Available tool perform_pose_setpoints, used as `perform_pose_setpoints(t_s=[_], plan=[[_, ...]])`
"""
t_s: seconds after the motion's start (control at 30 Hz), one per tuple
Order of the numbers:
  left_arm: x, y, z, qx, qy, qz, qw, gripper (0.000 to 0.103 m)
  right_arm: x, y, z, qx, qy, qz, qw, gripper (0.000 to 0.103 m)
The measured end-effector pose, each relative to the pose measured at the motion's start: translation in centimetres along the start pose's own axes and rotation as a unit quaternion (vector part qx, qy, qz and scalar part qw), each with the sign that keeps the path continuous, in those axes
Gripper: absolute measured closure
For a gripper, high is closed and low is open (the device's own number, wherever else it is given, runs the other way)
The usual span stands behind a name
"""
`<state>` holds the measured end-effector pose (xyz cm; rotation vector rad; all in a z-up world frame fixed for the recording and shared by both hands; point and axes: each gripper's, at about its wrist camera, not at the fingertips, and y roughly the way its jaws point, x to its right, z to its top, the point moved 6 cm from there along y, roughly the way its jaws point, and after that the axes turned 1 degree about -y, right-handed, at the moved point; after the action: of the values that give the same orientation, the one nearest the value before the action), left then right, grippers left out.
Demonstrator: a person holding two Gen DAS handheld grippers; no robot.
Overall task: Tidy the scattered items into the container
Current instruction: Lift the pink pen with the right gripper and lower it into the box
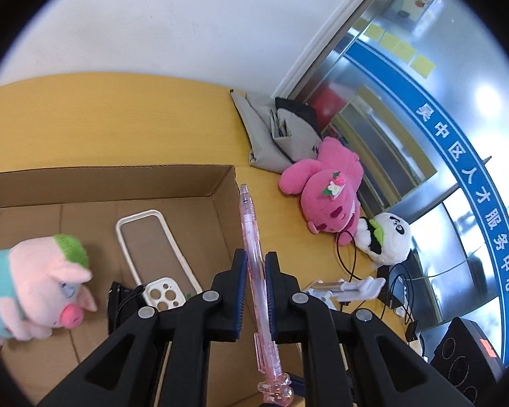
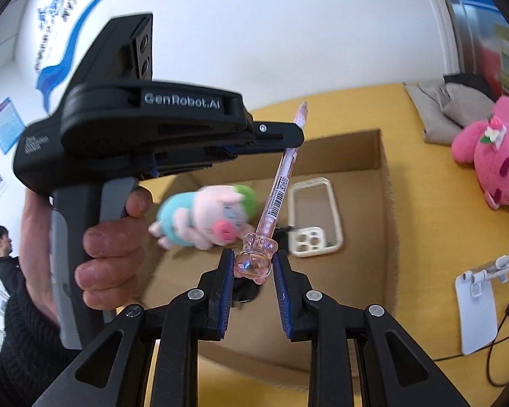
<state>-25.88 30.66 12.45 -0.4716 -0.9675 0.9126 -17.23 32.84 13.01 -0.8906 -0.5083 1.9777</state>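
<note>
Clamps the left claw (image 1: 256,266) tight on the clear barrel of the pink pen (image 1: 251,230), about midway along it. Points the pen's tip away over the far right corner of the cardboard box (image 1: 101,183), with the bear-shaped cap hanging back below the claw. Sets the right claw (image 2: 253,271) at that bear cap, blue pads (image 2: 282,291) partly apart and, as far as can be told, pressed against both sides of it. Grasps the left claw's handle in a bare hand (image 2: 108,247) with a dark knitted sleeve (image 2: 20,339). Holds the pen in the air above the open box, not yet inside it.

Has three things on the box floor. Counts a pig plush (image 1: 44,288) with pink head, green tuft and blue body on the left, a white-rimmed clear phone case (image 1: 159,257) beside it, and a small black thing (image 1: 118,302) between them, too hidden to name. Rests the box on the yellow desk (image 1: 85,118).

Leaves outside the box, on the desk to its right, a pink bear plush (image 1: 325,186) and a panda plush (image 1: 387,237) touching it. Adds a folded grey bag (image 1: 264,135) behind them by the wall, then a white phone stand (image 1: 349,286) and black cables (image 1: 344,247) nearer. Shows a person (image 2: 3,254) standing far off at the left edge of the right wrist view.
</note>
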Motion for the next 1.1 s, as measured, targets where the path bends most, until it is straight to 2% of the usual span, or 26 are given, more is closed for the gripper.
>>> perform_pose_setpoints(t_s=[0.13, 0.27, 0.4, 0.57, 0.7, 0.8, 0.93, 1.1], plan=[[-1.7, 4.4, 0.2, -0.041, -0.025, -0.004, 0.9989, 0.095, 3.2, 3.2, 0.0, -0.035, 0.034, -0.006, 0.999, 0.078], [-3.7, 8.3, -0.3, -0.077, -0.048, 0.008, 0.9958, 0.095, 5.8, 6.5, -0.1, -0.088, 0.066, -0.014, 0.994, 0.078], [-5.6, 11.2, -0.9, -0.106, -0.078, 0.021, 0.9911, 0.094, 7.3, 8.1, -0.3, -0.123, 0.067, -0.038, 0.989, 0.080], [-6.3, 13.3, -1.5, -0.123, -0.086, 0.028, 0.9883, 0.095, 7.4, 9.4, -0.2, -0.154, 0.051, -0.086, 0.983, 0.079], [-7.3, 14.5, -2.1, -0.138, -0.092, 0.033, 0.9855, 0.094, 6.8, 9.5, -1.1, -0.177, 0.030, -0.127, 0.975, 0.079], [-7.0, 14.8, -2.0, -0.145, -0.078, 0.033, 0.9858, 0.094, 6.8, 9.8, -1.5, -0.189, 0.017, -0.154, 0.970, 0.079], [-7.1, 15.2, -2.3, -0.161, -0.066, 0.055, 0.9832, 0.094, 6.9, 9.7, -1.7, -0.190, 0.013, -0.176, 0.966, 0.080], [-6.9, 13.5, -2.2, -0.136, -0.064, 0.057, 0.9870, 0.092, 6.6, 9.0, -2.4, -0.189, 0.005, -0.188, 0.964, 0.074]])
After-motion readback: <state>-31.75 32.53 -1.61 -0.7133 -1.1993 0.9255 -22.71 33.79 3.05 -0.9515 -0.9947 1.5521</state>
